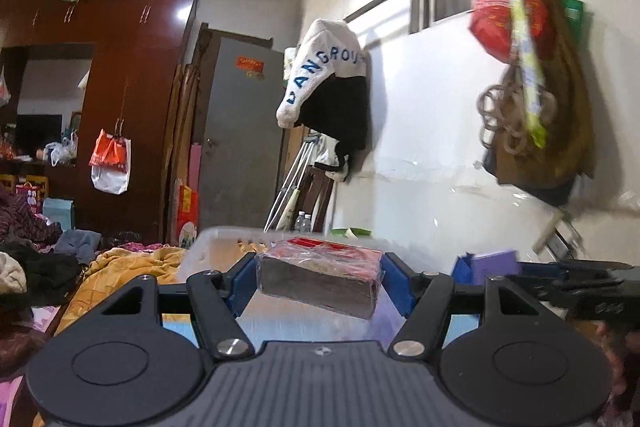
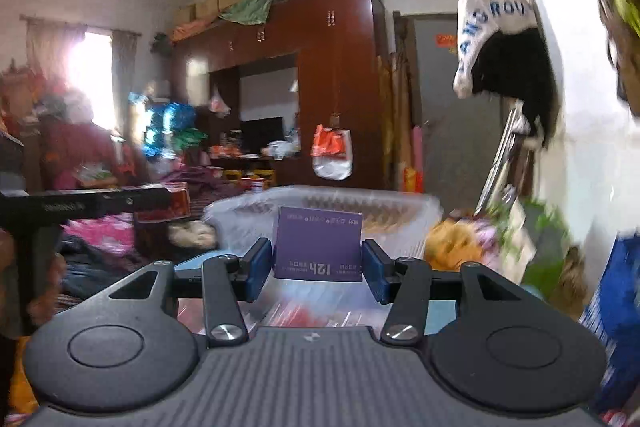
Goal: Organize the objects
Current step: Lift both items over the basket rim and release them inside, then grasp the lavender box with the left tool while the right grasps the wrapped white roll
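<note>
Left gripper: its 2 blue pads clamp a plastic-wrapped red and dark packet, held tilted in the air just in front of a clear plastic bin. Right gripper: its pads clamp an upright purple box, print upside down, also in front of the bin. Far left stands a brown wardrobe; on the right wall hangs a white and black garment. The right-hand view is blurred at its edges.
</note>
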